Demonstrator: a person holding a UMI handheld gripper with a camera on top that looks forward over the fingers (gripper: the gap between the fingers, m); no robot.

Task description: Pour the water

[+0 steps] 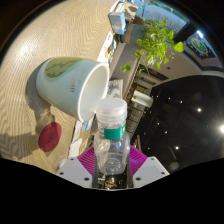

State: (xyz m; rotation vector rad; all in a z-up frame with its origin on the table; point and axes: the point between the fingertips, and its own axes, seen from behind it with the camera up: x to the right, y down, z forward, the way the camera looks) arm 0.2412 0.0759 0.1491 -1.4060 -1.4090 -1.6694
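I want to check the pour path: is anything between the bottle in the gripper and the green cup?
Nothing visible stands in the way. The gripper is shut on the bottle, whose top sits right at the open rim of the tilted green cup. The red lid lies off to the side on the table.

Home: wooden floor (70, 30), houseplant (158, 40)

Red lid (49, 136), leafy plant (158, 40)

A clear plastic water bottle (113, 135) with a teal label is tilted, its neck at the rim of a pale green cup (68, 84) at eleven o'clock.
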